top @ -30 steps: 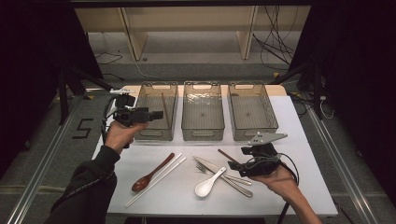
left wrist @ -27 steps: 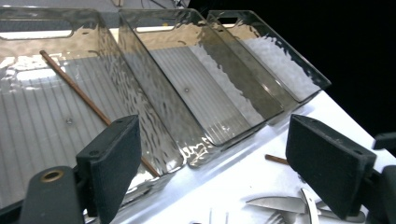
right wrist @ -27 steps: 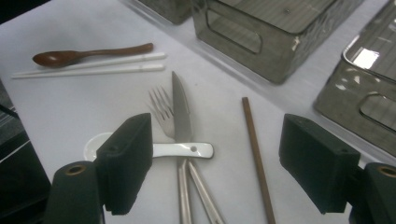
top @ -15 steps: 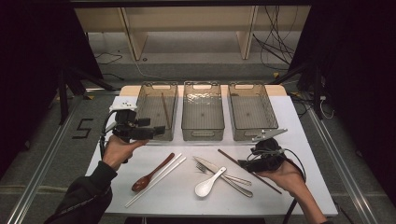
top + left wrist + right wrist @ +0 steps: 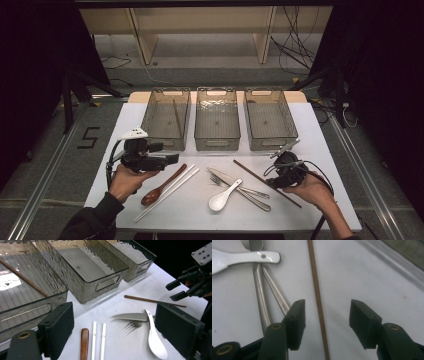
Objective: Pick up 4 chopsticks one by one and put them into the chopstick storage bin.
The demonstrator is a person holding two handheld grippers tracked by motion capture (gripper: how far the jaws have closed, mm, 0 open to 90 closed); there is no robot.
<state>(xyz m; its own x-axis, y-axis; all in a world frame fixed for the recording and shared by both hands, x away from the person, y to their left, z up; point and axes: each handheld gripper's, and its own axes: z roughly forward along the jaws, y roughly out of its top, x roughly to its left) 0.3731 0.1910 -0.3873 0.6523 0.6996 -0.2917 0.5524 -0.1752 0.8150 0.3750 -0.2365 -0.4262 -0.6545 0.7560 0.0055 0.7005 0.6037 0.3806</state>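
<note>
Since the earlier frames the left gripper (image 5: 172, 158) has come back from the left bin (image 5: 166, 118) toward the near side of the table (image 5: 330, 200), and the right gripper (image 5: 272, 181) has sunk over the brown chopstick (image 5: 266, 183), its jaws having just been closing around the stick.

In the high view, the left gripper hangs above the wooden spoon (image 5: 162, 185) and the pair of white chopsticks (image 5: 166, 194). The right gripper sits low over the brown chopstick, which lies slanted on the table right of the knife (image 5: 239, 187), fork (image 5: 242, 188) and white spoon (image 5: 223, 197). A second brown chopstick (image 5: 176, 118) lies in the left bin.

In the left gripper view, the left gripper (image 5: 113, 327) has its jaws wide apart with nothing between them, above the white chopsticks (image 5: 98, 340) and white spoon (image 5: 155, 340).

In the right gripper view, the right gripper (image 5: 327, 320) straddles the brown chopstick (image 5: 317, 295), its jaws part closed and apart from the stick, which runs nearer the left one, untouched.
</note>
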